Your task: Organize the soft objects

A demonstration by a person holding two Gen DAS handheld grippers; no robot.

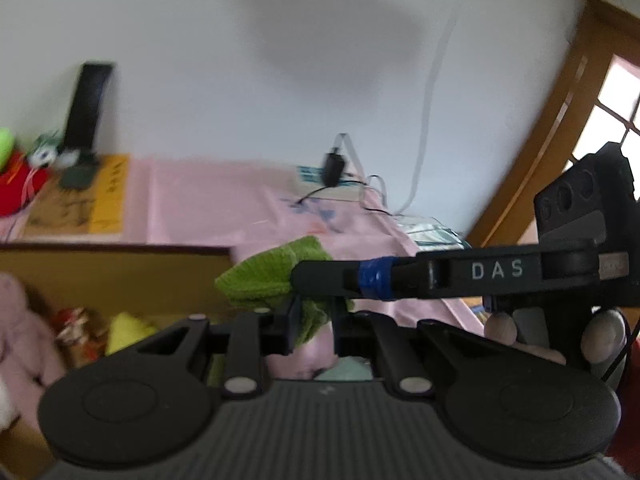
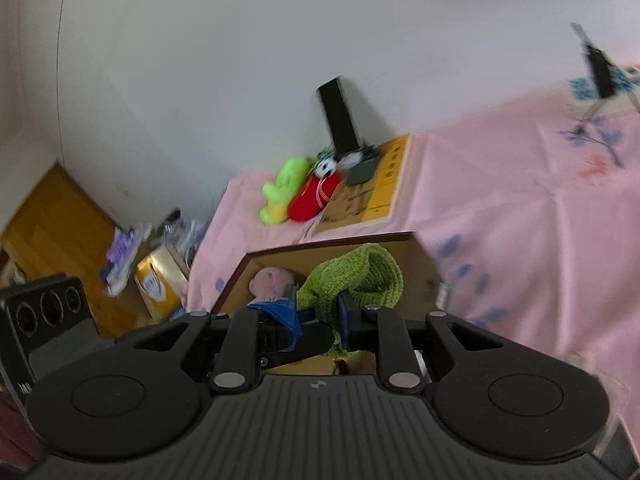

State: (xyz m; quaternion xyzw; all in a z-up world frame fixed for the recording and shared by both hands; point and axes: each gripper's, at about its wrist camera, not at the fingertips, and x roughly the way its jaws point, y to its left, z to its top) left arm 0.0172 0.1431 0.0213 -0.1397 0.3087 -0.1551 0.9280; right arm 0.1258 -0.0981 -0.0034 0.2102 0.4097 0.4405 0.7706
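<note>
Above the cardboard box — green knit pinched between both tongs.

Box is pretty crowded: the green knit hangs over its opening with both grippers pinched on it, the right gripper crossing right in front of the left gripper. Pink plush fills the box's left side. Far more room on the pink bed right of the book; toys and a black stand block the wall corner.

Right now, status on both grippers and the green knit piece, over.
Both grippers, left and right, shut on the green knit piece. Held over the cardboard box, pink plush inside. Nothing blocking.
</note>
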